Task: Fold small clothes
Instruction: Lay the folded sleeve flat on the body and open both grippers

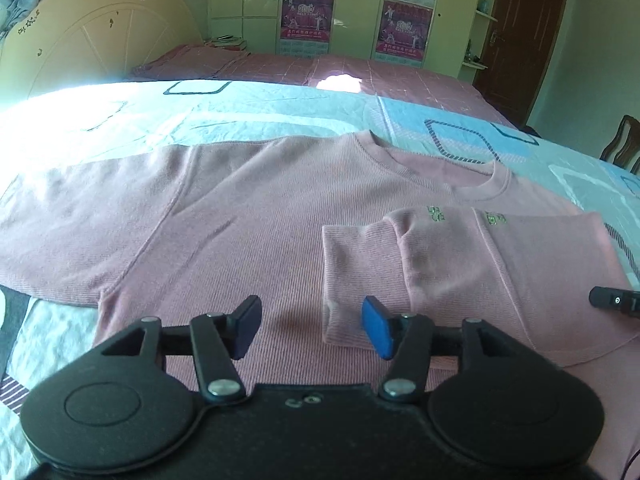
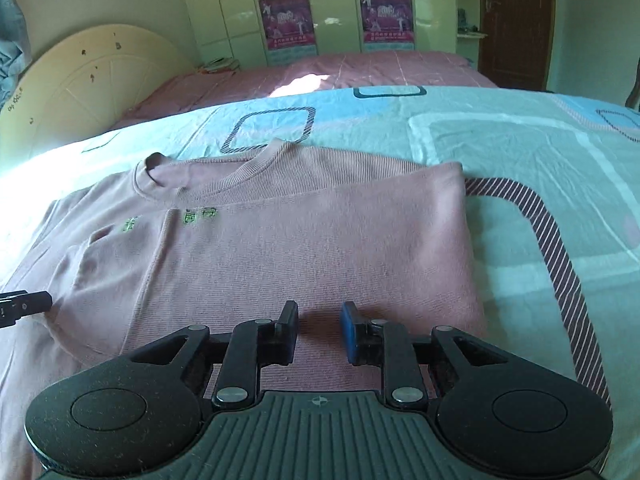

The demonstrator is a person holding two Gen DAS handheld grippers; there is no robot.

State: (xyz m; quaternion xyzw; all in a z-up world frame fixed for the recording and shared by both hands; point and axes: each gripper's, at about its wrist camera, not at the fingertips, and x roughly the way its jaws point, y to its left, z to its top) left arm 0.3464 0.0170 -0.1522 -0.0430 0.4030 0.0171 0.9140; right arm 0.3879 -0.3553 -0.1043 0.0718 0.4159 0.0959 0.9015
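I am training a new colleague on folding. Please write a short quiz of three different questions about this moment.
1. True or false: the pink sweater lies on a blue patterned bedsheet.
2. Which side is already folded over the body? A) the side with the green embroidery B) the side with the outstretched sleeve C) neither
3. Fill in: the left gripper holds ____, and its jaws stand ____.

Key:
1. True.
2. A; the folded sleeve cuff rests on the chest.
3. Nothing; open, above the fabric. The right gripper is also empty.
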